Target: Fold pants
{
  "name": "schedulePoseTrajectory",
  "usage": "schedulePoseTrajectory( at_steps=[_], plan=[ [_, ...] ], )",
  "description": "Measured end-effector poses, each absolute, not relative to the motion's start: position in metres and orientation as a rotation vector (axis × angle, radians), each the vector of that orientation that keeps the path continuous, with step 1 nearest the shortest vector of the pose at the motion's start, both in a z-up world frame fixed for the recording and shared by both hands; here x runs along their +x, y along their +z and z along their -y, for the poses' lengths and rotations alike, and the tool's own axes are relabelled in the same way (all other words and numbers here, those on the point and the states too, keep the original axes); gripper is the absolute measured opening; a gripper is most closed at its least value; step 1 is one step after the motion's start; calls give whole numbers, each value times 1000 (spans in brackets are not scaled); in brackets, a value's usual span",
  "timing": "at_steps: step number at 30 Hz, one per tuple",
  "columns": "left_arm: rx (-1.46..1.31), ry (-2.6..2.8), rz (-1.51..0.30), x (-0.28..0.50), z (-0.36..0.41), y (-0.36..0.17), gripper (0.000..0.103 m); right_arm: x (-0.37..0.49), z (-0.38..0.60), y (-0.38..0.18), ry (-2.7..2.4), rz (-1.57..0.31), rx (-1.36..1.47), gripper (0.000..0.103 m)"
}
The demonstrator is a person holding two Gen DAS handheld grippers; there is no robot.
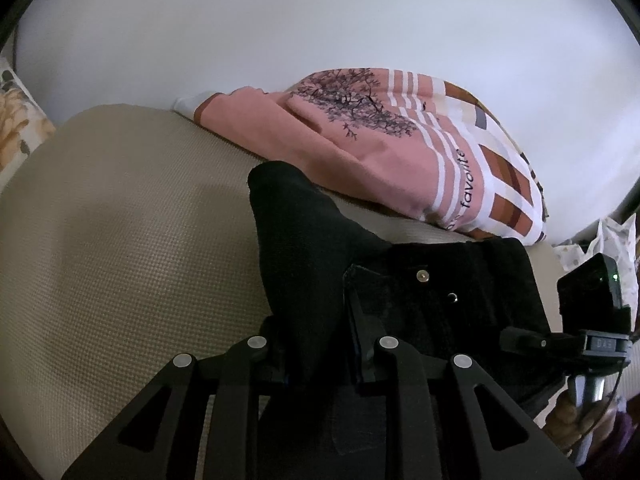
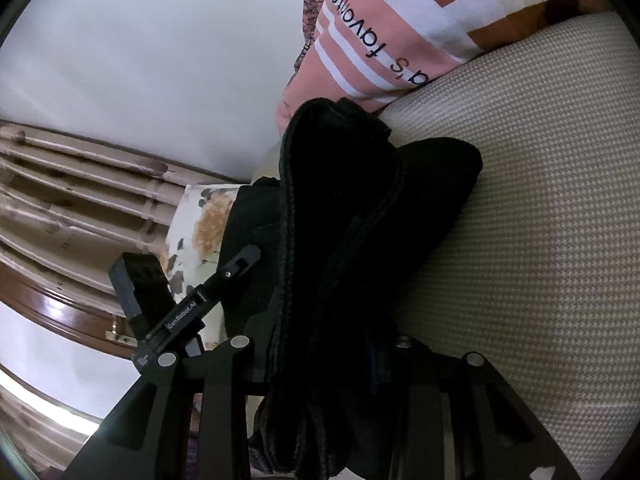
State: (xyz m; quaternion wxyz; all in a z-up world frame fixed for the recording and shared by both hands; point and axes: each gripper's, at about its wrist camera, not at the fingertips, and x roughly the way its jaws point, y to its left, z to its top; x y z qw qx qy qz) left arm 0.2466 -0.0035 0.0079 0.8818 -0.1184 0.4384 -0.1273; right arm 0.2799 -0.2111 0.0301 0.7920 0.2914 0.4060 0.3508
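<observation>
The black pants (image 1: 304, 240) lie bunched on a beige woven mat (image 1: 120, 240). Two metal snaps show on the waist part. My left gripper (image 1: 320, 320) is shut on a raised fold of the black cloth, which stands up between its fingers. In the right wrist view the pants (image 2: 360, 200) hang as a thick seamed bundle with my right gripper (image 2: 324, 344) shut on it. The cloth hides the fingertips of both grippers. The two grippers sit close together on the same garment above the mat (image 2: 520, 220).
A pink striped pillow (image 1: 400, 152) with a tree print and lettering lies just behind the pants, also seen as the pillow (image 2: 380, 32) in the right view. A floral cushion (image 2: 204, 224) and a wooden headboard (image 2: 72, 184) are at the left. A white wall stands behind.
</observation>
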Motion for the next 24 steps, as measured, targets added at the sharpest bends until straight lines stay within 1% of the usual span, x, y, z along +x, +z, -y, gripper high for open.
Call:
schedulePoseTrajectory(
  at_steps=[15,24],
  plan=[
    [-210,-237,-900,245,4,2,24,280,207,27,705,-859,557,31],
    [-201,-217,-895,246,3,-4,28,278,197,28,660,-848,490,31]
  ],
)
